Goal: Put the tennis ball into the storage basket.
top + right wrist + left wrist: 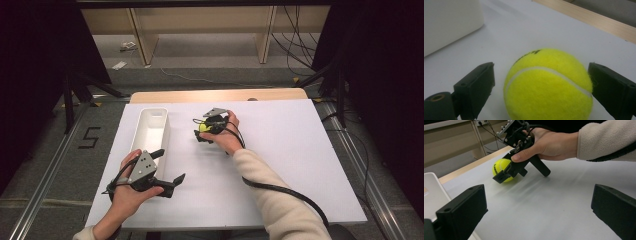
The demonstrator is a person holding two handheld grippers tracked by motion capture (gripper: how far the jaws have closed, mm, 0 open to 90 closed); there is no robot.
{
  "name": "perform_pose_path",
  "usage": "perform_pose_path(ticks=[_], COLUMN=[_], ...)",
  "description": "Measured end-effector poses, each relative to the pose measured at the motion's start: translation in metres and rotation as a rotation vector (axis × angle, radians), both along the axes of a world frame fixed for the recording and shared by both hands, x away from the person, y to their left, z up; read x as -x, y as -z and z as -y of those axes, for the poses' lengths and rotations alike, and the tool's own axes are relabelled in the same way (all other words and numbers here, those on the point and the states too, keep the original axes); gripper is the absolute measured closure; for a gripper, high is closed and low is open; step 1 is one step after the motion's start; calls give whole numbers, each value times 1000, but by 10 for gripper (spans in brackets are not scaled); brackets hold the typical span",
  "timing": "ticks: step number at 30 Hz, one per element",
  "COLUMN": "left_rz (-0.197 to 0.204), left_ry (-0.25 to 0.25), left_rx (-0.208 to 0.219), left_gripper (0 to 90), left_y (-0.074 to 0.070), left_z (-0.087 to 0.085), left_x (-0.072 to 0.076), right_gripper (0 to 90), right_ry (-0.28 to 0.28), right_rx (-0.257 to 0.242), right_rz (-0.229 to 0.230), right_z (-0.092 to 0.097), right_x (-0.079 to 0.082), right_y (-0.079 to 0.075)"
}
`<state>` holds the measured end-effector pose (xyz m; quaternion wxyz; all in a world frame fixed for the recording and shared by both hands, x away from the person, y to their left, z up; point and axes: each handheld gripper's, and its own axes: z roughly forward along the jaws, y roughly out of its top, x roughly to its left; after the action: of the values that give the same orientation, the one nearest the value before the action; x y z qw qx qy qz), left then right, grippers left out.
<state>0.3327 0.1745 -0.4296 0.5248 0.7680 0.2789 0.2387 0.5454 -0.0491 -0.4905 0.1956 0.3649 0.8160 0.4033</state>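
Looks like a lab or recording studio: white-covered counter (300, 165) beyond the jaws, ringed by black curtains (30, 75), metal floor rails (45, 175), loose cables (295, 45) past the far edge, a taped "5" (89, 137) on grey carpet.

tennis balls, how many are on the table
1. The tennis ball lies on the white table, right of the white bin, between the right gripper's jaws. The bin's inside shows none.
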Motion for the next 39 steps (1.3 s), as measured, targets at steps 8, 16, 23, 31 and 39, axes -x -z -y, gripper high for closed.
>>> perform_pose_path(ticks=[8, 16, 23, 31, 39], left_rz=[0, 0, 0, 1, 0], left_ry=[0, 0, 0, 0, 0], left_rx=[-1, 0, -1, -1, 0], left_gripper=[0, 0, 0, 0, 0], left_y=[0, 0, 0, 0, 0], left_z=[0, 0, 0, 0, 0], left_x=[0, 0, 0, 0, 0], right_gripper=[138, 200, 255, 264, 266], right_ry=[13, 31, 43, 38, 17], right_rx=[4, 15, 21, 13, -16], right_rz=[-2, -2, 16, 0, 12], right_z=[-2, -3, -2, -1, -2], right_x=[-2, -3, -3, -3, 0], right_y=[2, 6, 7, 5, -5])
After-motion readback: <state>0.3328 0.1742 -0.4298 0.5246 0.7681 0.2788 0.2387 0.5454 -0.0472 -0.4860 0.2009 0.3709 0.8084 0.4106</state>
